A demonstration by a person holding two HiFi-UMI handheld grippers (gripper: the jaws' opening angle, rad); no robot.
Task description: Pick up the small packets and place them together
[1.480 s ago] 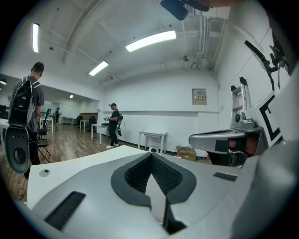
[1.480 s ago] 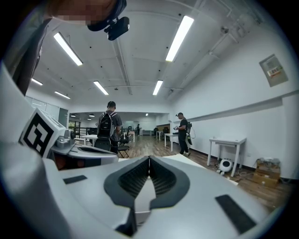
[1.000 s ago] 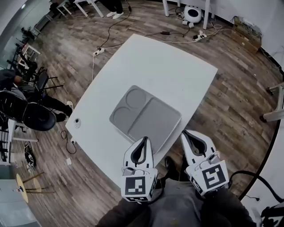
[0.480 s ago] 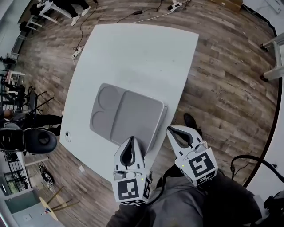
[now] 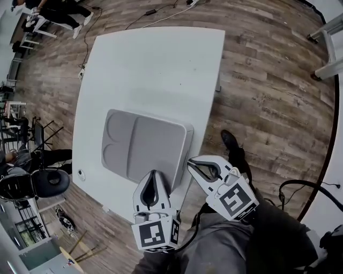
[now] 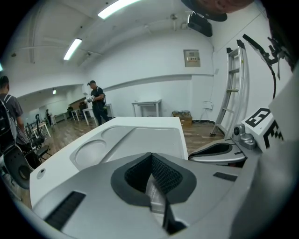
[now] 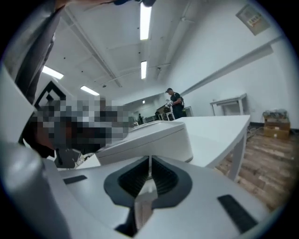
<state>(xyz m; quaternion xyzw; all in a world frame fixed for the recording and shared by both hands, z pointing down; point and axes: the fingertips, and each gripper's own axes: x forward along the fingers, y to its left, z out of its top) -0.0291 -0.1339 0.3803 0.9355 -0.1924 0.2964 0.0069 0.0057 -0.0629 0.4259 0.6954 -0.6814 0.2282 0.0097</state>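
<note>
Two tools: left hand-held gripper (image 5: 153, 174) and right hand-held gripper (image 5: 191, 164), each pressed together on nothing, at the tray's near edge.
Tray (image 5: 150, 150): compartments bare, on the white worktop (image 5: 155, 64).
Task's things: no packets visible on or around the tray.
Progress: apparently nothing gathered; everything remains.

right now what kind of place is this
Probably an open lab or workshop hall: a wood-plank floor with trailing power cables, a white table bearing a grey tray, and ceiling strip lights.
</note>
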